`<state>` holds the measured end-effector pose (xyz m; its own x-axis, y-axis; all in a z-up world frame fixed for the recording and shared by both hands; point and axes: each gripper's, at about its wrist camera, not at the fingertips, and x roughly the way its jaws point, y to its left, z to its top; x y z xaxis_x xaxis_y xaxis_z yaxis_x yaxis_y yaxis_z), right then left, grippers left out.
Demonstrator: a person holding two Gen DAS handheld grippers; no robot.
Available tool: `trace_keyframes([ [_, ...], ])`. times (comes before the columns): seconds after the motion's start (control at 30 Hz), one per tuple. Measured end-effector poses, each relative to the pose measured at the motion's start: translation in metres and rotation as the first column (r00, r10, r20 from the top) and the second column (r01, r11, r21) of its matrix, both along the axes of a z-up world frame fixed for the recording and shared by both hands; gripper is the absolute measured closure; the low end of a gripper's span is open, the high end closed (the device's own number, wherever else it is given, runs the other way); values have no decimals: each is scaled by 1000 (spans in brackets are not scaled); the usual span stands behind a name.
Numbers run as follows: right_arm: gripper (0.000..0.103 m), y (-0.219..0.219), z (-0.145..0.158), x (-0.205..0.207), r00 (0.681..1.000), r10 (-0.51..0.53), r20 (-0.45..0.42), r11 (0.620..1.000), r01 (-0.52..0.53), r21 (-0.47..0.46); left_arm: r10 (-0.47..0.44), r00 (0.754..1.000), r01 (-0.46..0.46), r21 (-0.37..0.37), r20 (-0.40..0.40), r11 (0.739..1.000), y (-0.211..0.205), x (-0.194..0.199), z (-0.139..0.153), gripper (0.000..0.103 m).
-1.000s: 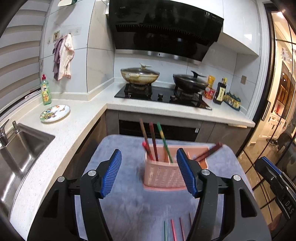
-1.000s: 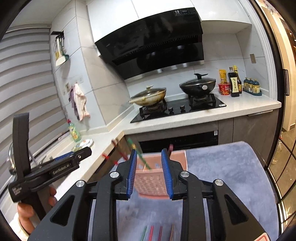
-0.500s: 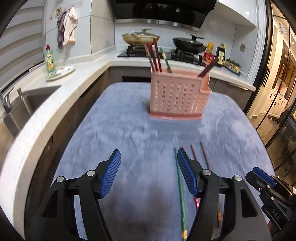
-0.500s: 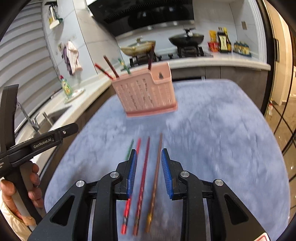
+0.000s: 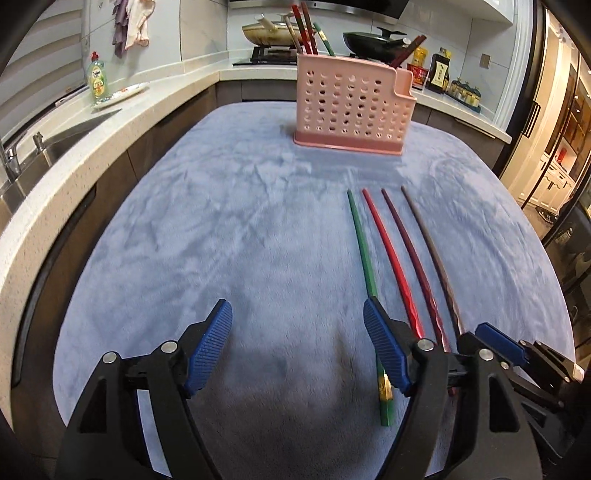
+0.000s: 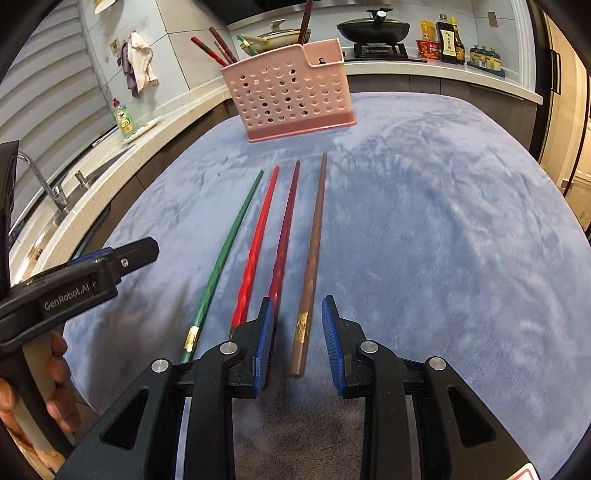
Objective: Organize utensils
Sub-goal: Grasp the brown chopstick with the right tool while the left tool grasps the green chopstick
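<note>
Several chopsticks lie side by side on the blue cloth: green (image 6: 225, 258), red (image 6: 256, 243), dark red (image 6: 284, 236) and brown (image 6: 312, 258). They also show in the left wrist view: green (image 5: 364, 254), red (image 5: 389, 254), dark red (image 5: 413, 254), brown (image 5: 434, 254). A pink perforated holder (image 5: 351, 107) (image 6: 291, 96) stands at the far side with several chopsticks in it. My right gripper (image 6: 297, 347) is open, low over the cloth, its jaws either side of the brown chopstick's thick end. My left gripper (image 5: 297, 347) is open and empty, left of the green chopstick.
The blue cloth (image 5: 221, 221) covers a table. A counter with a sink (image 5: 55, 140), a green bottle (image 5: 98, 77) and a plate runs along the left. A stove with pans (image 6: 373, 27) and sauce bottles (image 6: 448, 40) stand behind.
Both grippers came down from in front of the holder to low over the cloth's near side. The right gripper now straddles the brown chopstick.
</note>
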<state>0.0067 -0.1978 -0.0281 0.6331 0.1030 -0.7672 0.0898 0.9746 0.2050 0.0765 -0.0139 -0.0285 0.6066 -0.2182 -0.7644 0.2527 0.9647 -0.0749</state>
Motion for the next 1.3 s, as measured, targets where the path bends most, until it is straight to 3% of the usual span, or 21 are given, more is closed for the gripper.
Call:
trace_keyframes([
  [0.1,79,1,-5,-1,1000,3,-9,1000,-3,-8,-12,1000,12,7,-16,1000,-4,-7,-7,32],
  [0.27,94,-1,-10,-3,1000,-12,-23,1000,12,-25,-27,999,28,12,-40,1000,-9,-12,-16,32],
  [0.8,96,-18,-10,-19,998,-65,-23,998,65,-1,-92,992,95,33,-81,995,-27,-31,-37,34],
  [1.0,96,-19,-11,-23,997,-68,-25,998,68,10,-100,992,102,23,-78,994,-26,-33,-37,48],
  [1.2,96,-19,-10,-24,997,-70,-26,997,70,14,-114,990,115,7,-87,993,-22,-35,-35,78],
  [1.23,96,-19,-10,-24,997,-70,-26,997,71,16,-116,989,117,2,-92,993,-22,-35,-34,89],
  [1.3,96,-18,-8,-25,997,-71,-24,997,72,17,-121,987,121,-12,-104,993,-21,-33,-33,95],
])
